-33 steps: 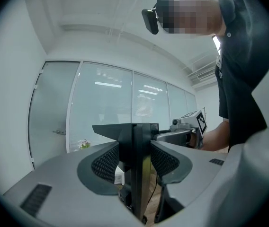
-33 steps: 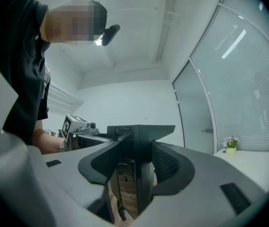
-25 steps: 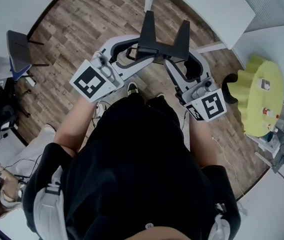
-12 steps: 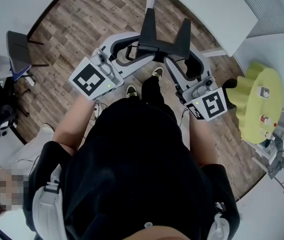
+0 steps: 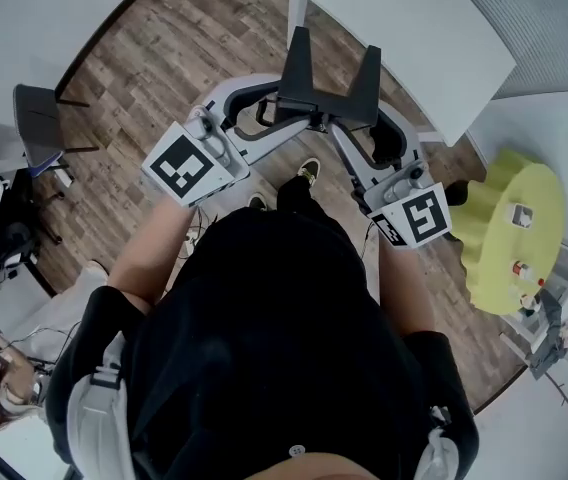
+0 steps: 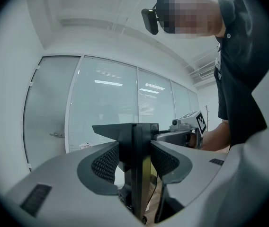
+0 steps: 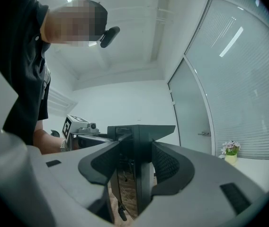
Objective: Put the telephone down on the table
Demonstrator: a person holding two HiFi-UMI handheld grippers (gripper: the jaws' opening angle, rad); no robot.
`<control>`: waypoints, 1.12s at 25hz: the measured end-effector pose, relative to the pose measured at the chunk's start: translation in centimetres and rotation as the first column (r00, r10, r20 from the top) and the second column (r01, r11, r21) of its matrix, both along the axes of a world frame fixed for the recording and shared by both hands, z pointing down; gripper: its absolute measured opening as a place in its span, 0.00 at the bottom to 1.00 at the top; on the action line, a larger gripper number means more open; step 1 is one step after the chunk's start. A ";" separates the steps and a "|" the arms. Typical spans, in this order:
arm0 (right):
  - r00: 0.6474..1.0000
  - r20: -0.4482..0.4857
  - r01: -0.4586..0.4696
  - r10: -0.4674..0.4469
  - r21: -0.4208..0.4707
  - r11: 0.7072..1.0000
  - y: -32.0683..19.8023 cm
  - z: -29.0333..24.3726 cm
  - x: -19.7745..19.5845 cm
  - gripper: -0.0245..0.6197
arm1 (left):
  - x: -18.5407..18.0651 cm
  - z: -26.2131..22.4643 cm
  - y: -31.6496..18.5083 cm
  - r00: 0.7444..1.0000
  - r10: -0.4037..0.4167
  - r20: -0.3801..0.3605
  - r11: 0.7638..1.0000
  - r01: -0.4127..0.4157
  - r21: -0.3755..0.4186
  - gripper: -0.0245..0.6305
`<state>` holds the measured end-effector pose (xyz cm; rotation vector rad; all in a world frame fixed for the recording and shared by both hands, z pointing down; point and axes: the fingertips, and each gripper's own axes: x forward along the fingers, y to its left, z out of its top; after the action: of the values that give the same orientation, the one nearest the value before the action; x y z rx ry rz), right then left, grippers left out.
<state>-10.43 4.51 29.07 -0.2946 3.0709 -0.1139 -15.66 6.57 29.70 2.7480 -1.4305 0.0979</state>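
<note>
The black telephone, a dark body with two upright prongs, hangs level over the wooden floor, carried between both grippers. My left gripper is shut on its left end and my right gripper on its right end. In the left gripper view the pads press on the black slab between the jaws of that gripper. The right gripper view shows the same black slab clamped in that gripper. The white table lies just beyond the telephone.
A yellow round stool with small items stands at the right. A dark chair sits at the left by the wall. A small flower pot stands on a white surface to the right. The person's legs and shoes are below the telephone.
The person has stepped forward with the telephone held in both grippers. The white table now fills more of the top of the head view, and the yellow stool has slid down.
</note>
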 end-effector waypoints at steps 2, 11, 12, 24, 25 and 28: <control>1.000 -0.002 -0.004 0.004 0.000 1.000 -2.0 0.0 0.2 0.39 | 0.2 -0.1 -2.0 1.000 0.004 0.000 1.000 -0.004 -0.001 0.36; 1.000 0.014 -0.016 0.016 -0.017 1.000 -9.5 0.4 2.3 0.39 | 2.3 0.2 -9.6 1.000 0.016 0.016 1.000 -0.015 -0.023 0.36; 1.000 0.018 -0.017 0.017 -0.019 1.000 -10.1 0.4 2.5 0.39 | 2.5 0.2 -10.2 1.000 0.016 0.018 1.000 -0.016 -0.026 0.36; 0.998 0.022 -0.057 0.058 -0.039 0.998 -16.7 0.9 4.6 0.39 | 4.5 0.7 -17.0 0.998 0.052 0.020 0.997 -0.051 -0.050 0.36; 0.998 0.022 -0.063 0.064 -0.042 0.997 -17.3 1.0 4.8 0.39 | 4.7 0.8 -17.6 0.998 0.058 0.018 0.997 -0.057 -0.051 0.36; 0.996 0.019 -0.086 0.087 -0.052 0.995 -19.2 1.2 5.3 0.39 | 5.1 1.0 -19.6 0.996 0.082 0.018 0.995 -0.081 -0.057 0.36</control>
<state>-5.17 -14.68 30.30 -0.4252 3.0322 -0.1903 -10.55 -13.06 30.71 2.7675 -1.2992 0.1670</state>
